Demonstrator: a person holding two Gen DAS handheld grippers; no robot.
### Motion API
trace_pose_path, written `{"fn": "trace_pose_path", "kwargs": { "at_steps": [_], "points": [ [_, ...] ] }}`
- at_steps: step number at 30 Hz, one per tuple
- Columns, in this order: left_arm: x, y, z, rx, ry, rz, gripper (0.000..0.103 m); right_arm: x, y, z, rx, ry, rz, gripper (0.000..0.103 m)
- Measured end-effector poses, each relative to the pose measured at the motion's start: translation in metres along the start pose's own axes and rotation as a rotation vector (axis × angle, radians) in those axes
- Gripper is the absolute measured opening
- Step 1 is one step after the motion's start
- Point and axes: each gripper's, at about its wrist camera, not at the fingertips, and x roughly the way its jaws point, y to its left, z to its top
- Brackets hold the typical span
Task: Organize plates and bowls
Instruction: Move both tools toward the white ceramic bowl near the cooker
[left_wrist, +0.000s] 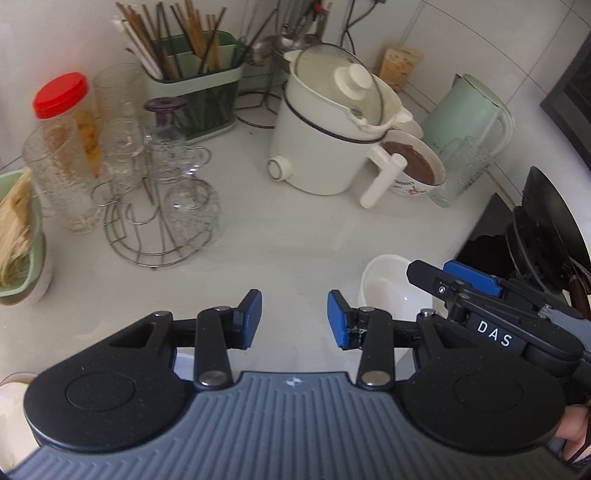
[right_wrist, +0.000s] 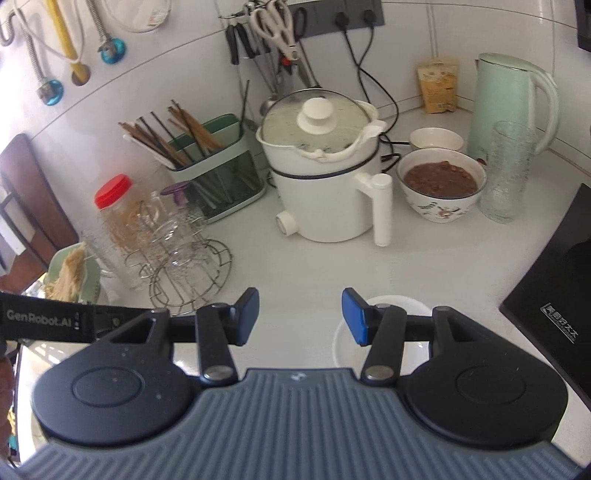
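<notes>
Right now the key relation is between the small empty white ceramic bowl (right_wrist: 380, 334) and the 2 grippers hovering above the pale countertop (left_wrist: 288, 236). In the right wrist view the bowl sits just beneath and slightly right of the right gripper (right_wrist: 299, 317), its far rim showing behind the right blue pad while the gripper's own linkage hides much of the near side. The right gripper's jaws stand partly apart with nothing between them; only bare counter shows in the gap.

In the left wrist view the same bowl (left_wrist: 391, 291) lies off to the right of the left gripper (left_wrist: 294, 319), beyond its right finger, and the right gripper (left_wrist: 469, 280) is seen coming in over the bowl's right side. The left gripper's jaws are also part open and hold nothing.

So the right hand is the nearer one, I judge. Being round, the bowl has no long axis to line up with; a rim grip needs 1 pad inside the wall and 1 outside, which calls for a small shift to the right and downward.

Farther back, a patterned bowl of brown food (right_wrist: 441, 184) stands beside the white electric pot with glass lid (right_wrist: 325, 173), well apart from both grippers.
</notes>
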Motion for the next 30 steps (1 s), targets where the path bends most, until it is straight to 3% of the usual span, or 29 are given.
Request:
{"fn": "trace_pose_path", "kwargs": {
  "at_steps": [19,30],
  "points": [
    [0.063,-0.048,0.013,0.1,0.09,-0.049,0.045,0.007,-0.06,-0.009,0.098,0.031,-0.109,0.052],
    [0.11,-0.066,0.018,0.142,0.157,-0.068,0.045,0.036,-0.086,-0.017,0.143,0.091,-0.13,0.052]
  ]
}}
